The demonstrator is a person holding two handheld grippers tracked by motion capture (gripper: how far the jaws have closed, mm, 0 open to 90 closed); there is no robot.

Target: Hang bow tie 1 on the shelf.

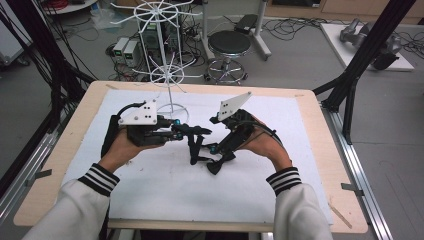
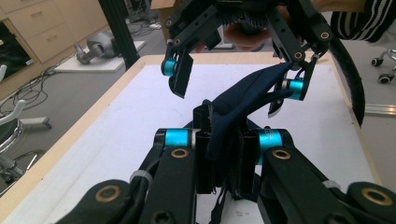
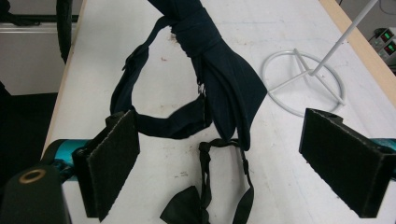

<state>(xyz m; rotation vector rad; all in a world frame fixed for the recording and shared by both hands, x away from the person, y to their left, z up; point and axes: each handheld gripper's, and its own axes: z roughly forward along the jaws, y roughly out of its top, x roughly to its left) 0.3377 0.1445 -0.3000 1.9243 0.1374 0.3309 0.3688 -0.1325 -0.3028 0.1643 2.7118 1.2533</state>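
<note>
Left gripper: you're pinching the dark navy cloth bow tie.
Right gripper: you're holding it spread, hovering just above the tie.

Matt navy cloth bow tie on a white, slightly rough mat.

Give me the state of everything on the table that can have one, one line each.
Left hand-held gripper: shut on the navy bow tie, held above the table.
Right hand-held gripper: open, jaws wide apart, holding nothing.
Navy bow tie: clamped at one end, hanging, strap looped below it.
Second black bow tie: lying on the white mat.
White wire display stand: upright, hooks bare.
</note>
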